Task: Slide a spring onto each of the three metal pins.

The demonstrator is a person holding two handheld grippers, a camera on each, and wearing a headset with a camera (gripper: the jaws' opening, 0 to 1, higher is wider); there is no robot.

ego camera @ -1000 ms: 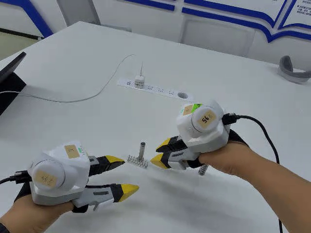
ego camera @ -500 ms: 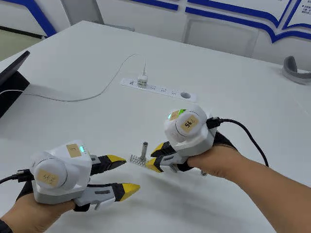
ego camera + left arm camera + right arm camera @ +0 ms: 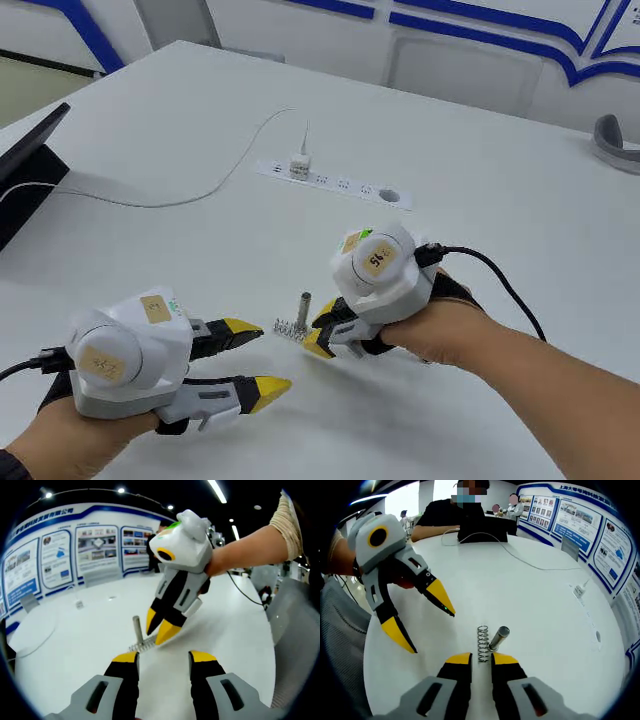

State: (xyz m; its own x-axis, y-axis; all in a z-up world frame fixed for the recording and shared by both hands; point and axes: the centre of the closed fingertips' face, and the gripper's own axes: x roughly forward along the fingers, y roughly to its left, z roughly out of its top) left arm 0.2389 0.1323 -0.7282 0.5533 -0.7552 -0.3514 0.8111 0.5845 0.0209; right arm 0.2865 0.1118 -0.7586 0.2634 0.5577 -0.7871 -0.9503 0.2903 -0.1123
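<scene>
White tabletop (image 3: 450, 150) is carrying the work, with a power strip (image 3: 335, 184) lying toward its far edge. One metal pin (image 3: 304, 306) is standing upright nearer the near edge, bare, and a spring (image 3: 288, 327) is lying on its side just beside the pin's foot. Right gripper (image 3: 319, 333) is reaching low along the surface, fingers narrowly apart and straddling the spring's end, evidently lining up a pinch. Left gripper (image 3: 270, 357) is hovering nearby, fingers wide apart and empty, likely waiting to steady the pin. Spring is presenting as short, open-coiled bright wire; pin as a plain grey cylinder.
</scene>
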